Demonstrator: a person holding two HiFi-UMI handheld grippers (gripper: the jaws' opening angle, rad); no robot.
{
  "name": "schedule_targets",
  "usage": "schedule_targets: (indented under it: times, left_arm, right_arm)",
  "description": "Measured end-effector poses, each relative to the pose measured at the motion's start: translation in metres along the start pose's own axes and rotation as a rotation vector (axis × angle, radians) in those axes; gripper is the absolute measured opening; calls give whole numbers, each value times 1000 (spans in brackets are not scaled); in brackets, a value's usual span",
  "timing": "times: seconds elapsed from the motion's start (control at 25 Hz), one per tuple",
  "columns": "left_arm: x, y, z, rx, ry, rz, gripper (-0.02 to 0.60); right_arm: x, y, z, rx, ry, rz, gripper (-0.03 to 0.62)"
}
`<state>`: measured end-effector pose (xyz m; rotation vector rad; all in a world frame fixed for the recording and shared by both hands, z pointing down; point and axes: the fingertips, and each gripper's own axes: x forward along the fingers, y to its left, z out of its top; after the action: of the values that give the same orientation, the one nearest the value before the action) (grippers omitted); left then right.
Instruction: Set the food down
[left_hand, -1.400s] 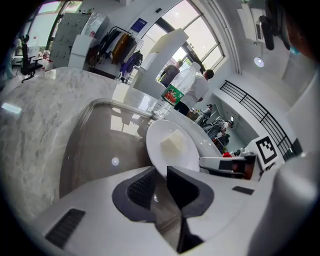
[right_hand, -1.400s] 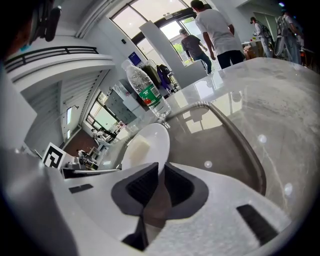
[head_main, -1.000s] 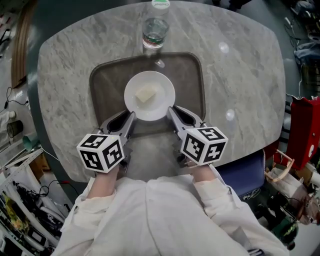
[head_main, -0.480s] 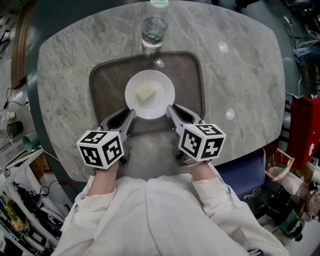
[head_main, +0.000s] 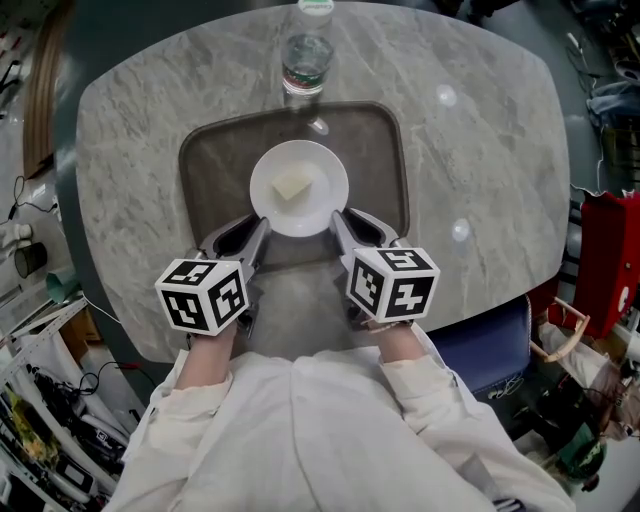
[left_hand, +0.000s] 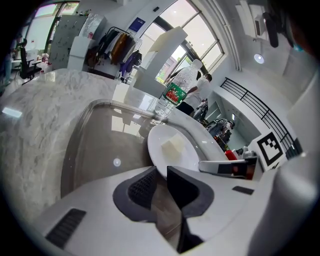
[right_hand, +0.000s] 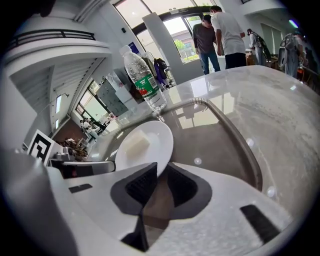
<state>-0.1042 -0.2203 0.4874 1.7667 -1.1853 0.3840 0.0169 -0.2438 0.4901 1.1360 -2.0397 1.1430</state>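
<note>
A white plate (head_main: 322, 206) with a pale block of food (head_main: 291, 186) is over the middle of the brown tray (head_main: 215, 170). My left gripper (head_main: 262, 228) is shut on the plate's near-left rim, and my right gripper (head_main: 337, 222) is shut on its near-right rim. In the left gripper view the plate (left_hand: 187, 159) edge runs between the dark pads of the left gripper (left_hand: 161, 181), with the food (left_hand: 173, 146) beyond. In the right gripper view the plate (right_hand: 156, 136) rim sits the same way in the right gripper (right_hand: 161, 180). Whether the plate touches the tray I cannot tell.
A clear water bottle (head_main: 307, 60) with a green label stands at the tray's far edge. The tray lies on a grey marble table (head_main: 480, 130). Two people (right_hand: 220, 35) stand far behind the table. Clutter on the floor surrounds the table.
The right gripper's marker cube has shifted a little to the left and turned slightly. The plate, the food and the left gripper stay where they were.
</note>
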Motion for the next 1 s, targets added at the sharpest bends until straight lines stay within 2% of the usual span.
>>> schedule_targets:
  times: [0.28,0.6,0.96,1.0]
  left_arm:
    - [-9,2,3,8,-33,-3,66]
    - [-29,2,10,34,-88,-11,66]
    - [-63,-26,5,91,-164,-86,66]
    - [-69,-30,5,91,-180,-104,66]
  right_arm:
    - [-5,-2,1,-22,-16,-11,48]
    - [-27,-8,3,0,-87,-14,48]
    - [-72,4,11,-31,-222,-9,45]
    - [-77,10,11,-39,-240,8,25]
